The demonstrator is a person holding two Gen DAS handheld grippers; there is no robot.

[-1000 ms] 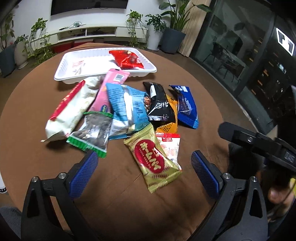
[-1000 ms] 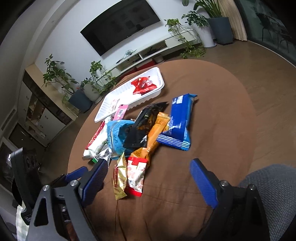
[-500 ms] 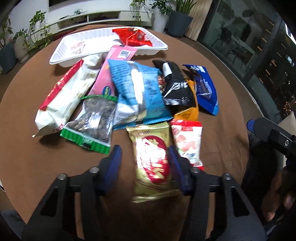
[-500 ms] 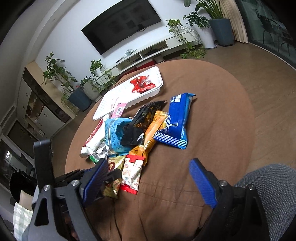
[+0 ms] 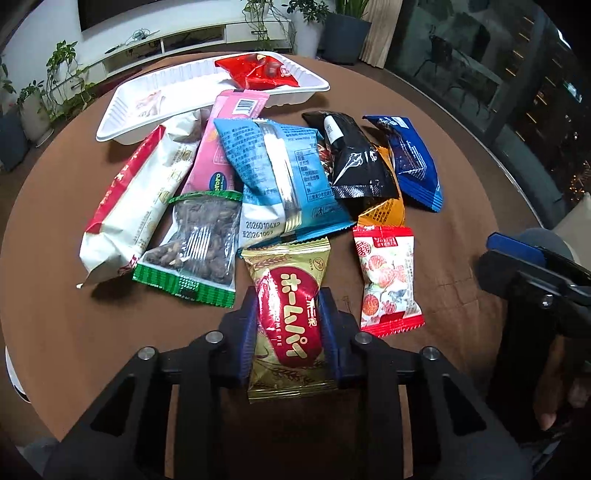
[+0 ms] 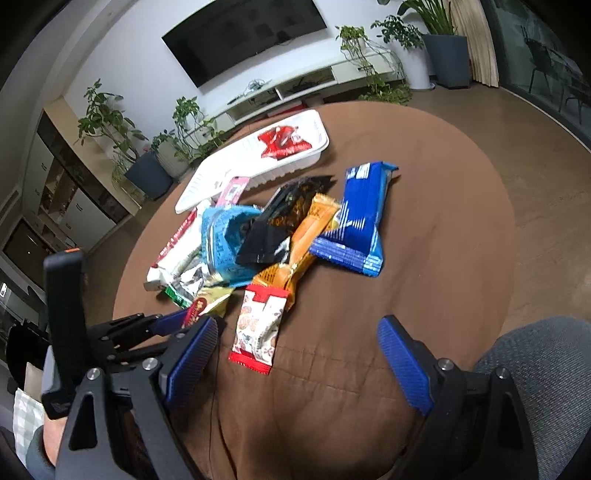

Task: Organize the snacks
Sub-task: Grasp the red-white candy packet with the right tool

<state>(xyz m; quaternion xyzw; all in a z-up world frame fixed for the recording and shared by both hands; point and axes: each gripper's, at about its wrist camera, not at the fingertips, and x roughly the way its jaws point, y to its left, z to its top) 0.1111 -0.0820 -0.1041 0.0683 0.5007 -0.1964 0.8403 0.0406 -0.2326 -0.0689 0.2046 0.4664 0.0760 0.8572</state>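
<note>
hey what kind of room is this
Most likely a home living room: a wall-mounted TV above a low white media console, potted plants along the wall, and a round brown table.

Gold packet [image 5: 288, 325] with red oval; white tray [image 5: 122, 122]; brown worktop [image 5: 74, 332]; green-edged, seemingly clear nut bag [image 5: 195, 251].

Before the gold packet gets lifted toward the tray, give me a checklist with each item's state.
1. Left hand-held gripper around the gold packet: ok, jaws closing, a pad on each side.
2. Packet free of neighbours: not ok, its far end lies under the light blue bag.
3. White tray has room: ok, only the red packet and a pale item at the other end.
4. Right hand-held gripper out of the way: ok, open and empty.
5. Grip firm enough to lift: cannot tell.
</note>
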